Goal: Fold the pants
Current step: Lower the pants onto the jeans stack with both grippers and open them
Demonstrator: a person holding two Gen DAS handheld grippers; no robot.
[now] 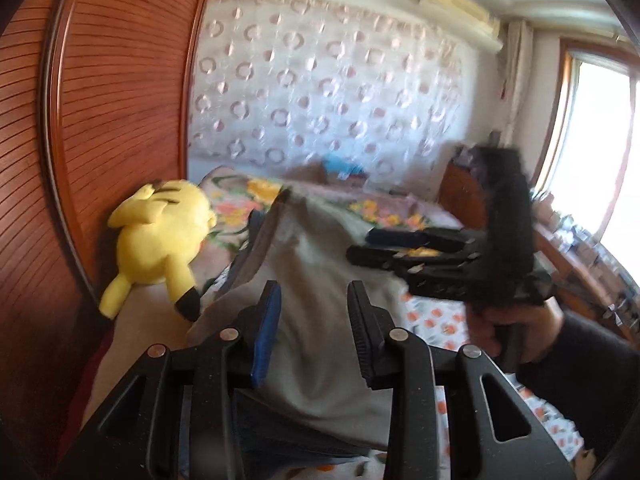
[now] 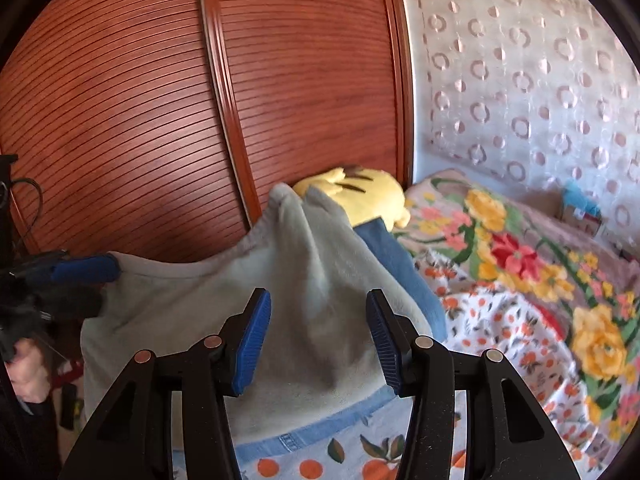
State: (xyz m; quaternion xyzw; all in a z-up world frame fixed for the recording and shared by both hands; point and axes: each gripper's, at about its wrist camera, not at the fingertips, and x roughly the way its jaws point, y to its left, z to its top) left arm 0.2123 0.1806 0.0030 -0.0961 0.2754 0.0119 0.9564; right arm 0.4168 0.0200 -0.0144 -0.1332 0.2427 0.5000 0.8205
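The pants (image 1: 320, 248) are blue denim with a grey fleece lining turned outward. They lie bunched on the bed and rise to a peak near the plush toy. My left gripper (image 1: 312, 320) stands open over the near end of the grey cloth; its pads do not press on it. In the right wrist view, the pants (image 2: 280, 280) spread under my right gripper (image 2: 320, 332), which is open too, its blue pads (image 2: 252, 340) apart above the lining. The left gripper (image 2: 84, 270) shows at the cloth's left corner. A hand (image 1: 512, 328) holds the right gripper (image 1: 376, 248).
A yellow plush toy (image 1: 160, 240) leans against the red-brown slatted wardrobe (image 2: 160, 100) just behind the pants. The bed carries an orange-print sheet (image 2: 500, 340) and a floral blanket (image 2: 520, 248). A wooden headboard (image 1: 460, 196) and a bright window (image 1: 592, 140) are at the far right.
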